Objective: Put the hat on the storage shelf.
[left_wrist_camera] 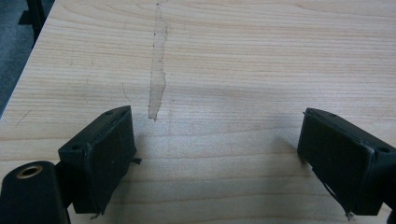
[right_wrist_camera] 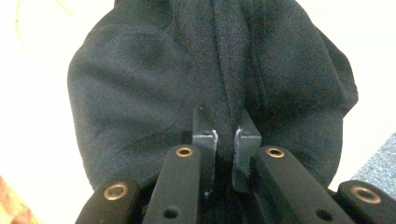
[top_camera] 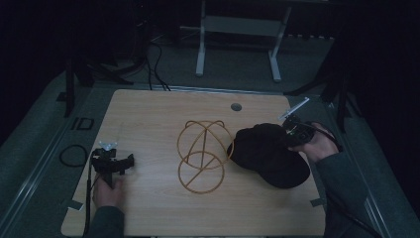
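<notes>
Black fabric cap (right_wrist_camera: 210, 79) pinched in the right gripper (right_wrist_camera: 226, 140), at the right side of the light wooden table (top_camera: 148, 119).

Both jaws of that gripper press a fold of the dark cloth between them; in the high view the cap (top_camera: 270, 153) lies just beside a thin golden wire frame of joined hoops (top_camera: 203, 153) at the table's middle. Near the left edge, the left gripper (left_wrist_camera: 217, 154) rests low over bare wood, its jaws spread wide with nothing between them, close to a pale streak (left_wrist_camera: 158, 70) on the board.
</notes>
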A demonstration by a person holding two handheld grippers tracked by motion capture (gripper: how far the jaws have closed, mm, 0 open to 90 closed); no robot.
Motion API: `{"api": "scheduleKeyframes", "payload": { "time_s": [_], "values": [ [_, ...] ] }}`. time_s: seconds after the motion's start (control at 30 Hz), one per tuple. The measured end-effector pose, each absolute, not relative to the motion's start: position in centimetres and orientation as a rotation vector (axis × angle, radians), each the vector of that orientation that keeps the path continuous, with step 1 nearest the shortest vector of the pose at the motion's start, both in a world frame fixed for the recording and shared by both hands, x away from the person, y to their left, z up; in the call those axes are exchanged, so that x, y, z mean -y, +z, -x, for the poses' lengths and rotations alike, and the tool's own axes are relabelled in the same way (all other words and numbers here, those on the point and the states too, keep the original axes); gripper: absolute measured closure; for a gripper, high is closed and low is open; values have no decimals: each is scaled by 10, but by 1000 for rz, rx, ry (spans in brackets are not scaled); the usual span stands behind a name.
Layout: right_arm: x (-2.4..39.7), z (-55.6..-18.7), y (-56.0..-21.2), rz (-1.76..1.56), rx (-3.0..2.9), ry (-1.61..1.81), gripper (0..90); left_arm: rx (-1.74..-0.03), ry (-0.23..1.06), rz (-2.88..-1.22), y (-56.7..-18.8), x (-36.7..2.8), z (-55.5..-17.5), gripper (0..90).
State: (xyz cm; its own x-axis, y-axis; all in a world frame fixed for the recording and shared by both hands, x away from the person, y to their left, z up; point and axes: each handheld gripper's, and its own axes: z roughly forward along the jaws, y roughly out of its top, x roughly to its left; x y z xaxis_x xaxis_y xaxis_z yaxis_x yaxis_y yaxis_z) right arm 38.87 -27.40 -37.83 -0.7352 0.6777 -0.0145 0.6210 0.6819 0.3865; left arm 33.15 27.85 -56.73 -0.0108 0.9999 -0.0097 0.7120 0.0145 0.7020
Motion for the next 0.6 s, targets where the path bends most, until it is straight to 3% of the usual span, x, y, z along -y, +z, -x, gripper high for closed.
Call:
{"api": "scheduleKeyframes", "payload": {
  "time_s": [0.6],
  "values": [
    [281,-387,-360,-1062,-2638,655,838,-1777,717,-1751,-567,-278,-331,108]
  ]
}}
